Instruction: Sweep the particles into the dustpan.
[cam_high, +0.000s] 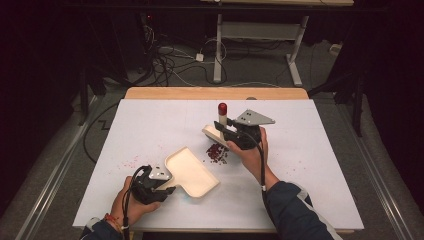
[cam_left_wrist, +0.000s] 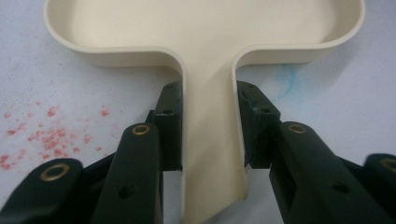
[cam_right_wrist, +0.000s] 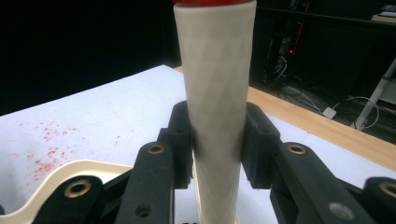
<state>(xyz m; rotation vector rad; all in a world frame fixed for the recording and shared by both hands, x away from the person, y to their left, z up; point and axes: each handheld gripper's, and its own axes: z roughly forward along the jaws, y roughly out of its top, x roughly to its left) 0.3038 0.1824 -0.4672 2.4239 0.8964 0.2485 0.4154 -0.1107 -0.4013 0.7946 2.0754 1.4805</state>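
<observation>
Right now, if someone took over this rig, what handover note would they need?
Left tool: shut on the dustpan's handle, pan flat on the white table.
Right tool: shut on the brush handle, red-capped end up, brush head at the table.
Red crumbs: a pile between brush and pan; fainter red specks lie on the table left of the pan.
Done: crumbs gathered in a pile.
Left, probably: sweep the pile into the pan, which looks empty.

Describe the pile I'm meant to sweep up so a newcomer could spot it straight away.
Start at the white table, near its middle. Just in front of the right gripper and right of the cream dustpan sits a small heap of dark red bits. It is darker and denser than the faint pink specks scattered elsewhere.
</observation>
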